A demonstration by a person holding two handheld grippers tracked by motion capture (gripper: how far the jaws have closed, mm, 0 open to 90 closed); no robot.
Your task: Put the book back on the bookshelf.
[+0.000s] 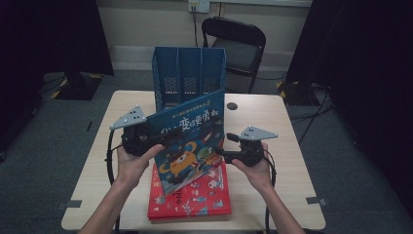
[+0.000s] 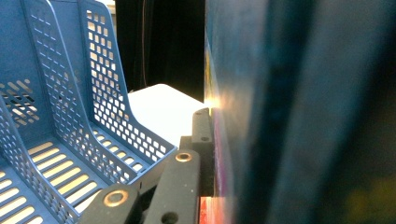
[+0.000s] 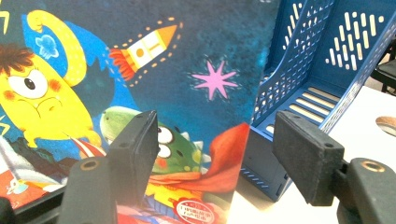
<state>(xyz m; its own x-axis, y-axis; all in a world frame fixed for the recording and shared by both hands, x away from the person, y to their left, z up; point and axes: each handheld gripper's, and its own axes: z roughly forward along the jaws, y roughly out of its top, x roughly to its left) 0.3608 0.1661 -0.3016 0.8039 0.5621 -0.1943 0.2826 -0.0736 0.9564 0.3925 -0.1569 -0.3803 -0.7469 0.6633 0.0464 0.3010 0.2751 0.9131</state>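
Pale wood tabletop (image 1: 287, 146) under dim light, dark curtains at both sides. Nearest the person, a red book (image 1: 204, 197) lies flat on it. Raised above that, tilted with its cover toward the camera, is the blue picture book (image 1: 192, 136). The left tongs (image 1: 146, 138) are clamped on its left edge; in the left gripper view one jaw presses flat against the cover. The right tongs (image 3: 215, 149) stand spread at the book's lower right corner, gripping nothing. The book looks thin, light and fairly stiff, with a glossy cover likely to slip, so a hold close to the spine or squarely on an edge seems safest. Beyond stands the blue file rack (image 1: 190, 73), then a black folding chair (image 1: 236, 44) by the wall.
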